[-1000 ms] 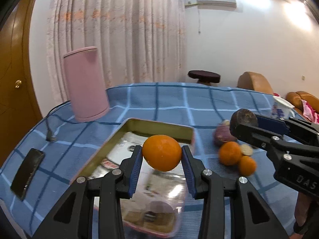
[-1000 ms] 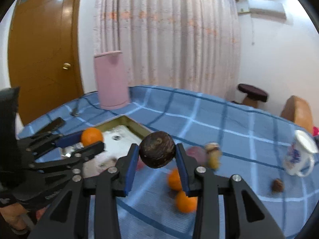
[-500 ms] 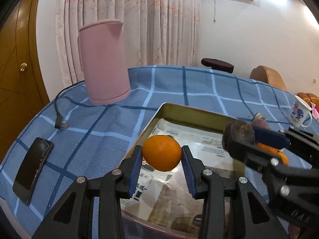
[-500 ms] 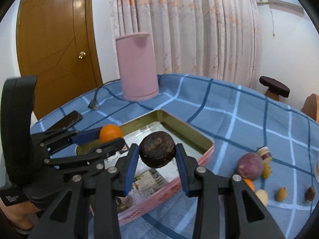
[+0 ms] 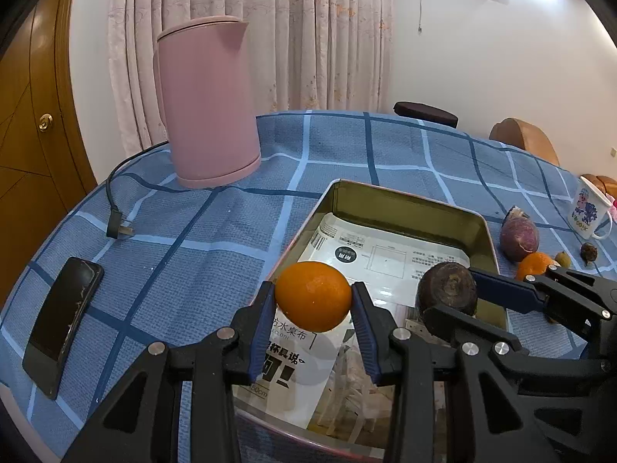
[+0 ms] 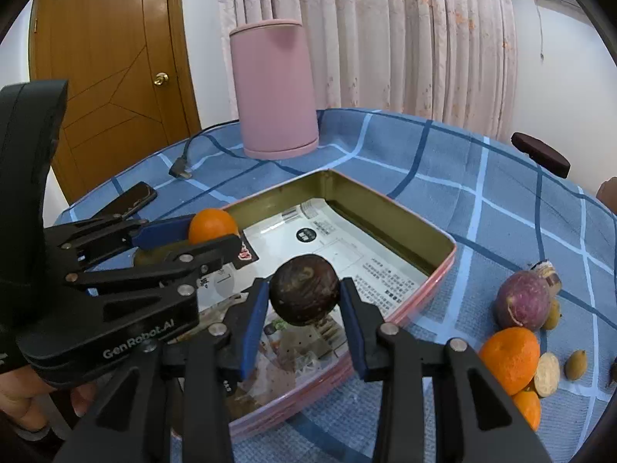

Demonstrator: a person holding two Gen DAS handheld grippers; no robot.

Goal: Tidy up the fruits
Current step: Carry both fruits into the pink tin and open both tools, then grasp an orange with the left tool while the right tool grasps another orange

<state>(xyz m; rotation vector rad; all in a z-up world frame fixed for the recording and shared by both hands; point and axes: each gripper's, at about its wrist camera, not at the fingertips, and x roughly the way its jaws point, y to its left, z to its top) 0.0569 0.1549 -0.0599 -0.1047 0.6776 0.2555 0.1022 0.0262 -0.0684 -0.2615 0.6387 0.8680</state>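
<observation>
Fruit held aloft counts two: one round orange mandarin (image 5: pixel 313 296) pinched between the blue pads of the left gripper (image 5: pixel 313 320), and one dark brown wrinkled round fruit (image 6: pixel 304 295) clamped in the right gripper (image 6: pixel 304 322) — each claw closed only as far as its fruit allows. Both hang over the near end of one rectangular metal tin with a gold inner wall and pink outer side (image 6: pixel 439 258), whose floor is lined with printed paper (image 5: pixel 389 258); the mandarin sits above the tin's left rim, the dark fruit further in. Left of the tin, on the blue checked tablecloth (image 5: pixel 216 239), lie one black phone (image 5: pixel 61 324) and one black plug with its cord (image 5: pixel 117 227), and one tall pink kettle (image 5: pixel 208 104) stands behind. Right of the tin, loose fruit lies bunched together: one purple round fruit (image 6: pixel 522 301), two more mandarins (image 6: pixel 511 359), and several small tan or brown pieces. One white printed mug (image 5: pixel 588 214) stands at the cloth's far right edge. Open cloth runs between kettle and tin.
</observation>
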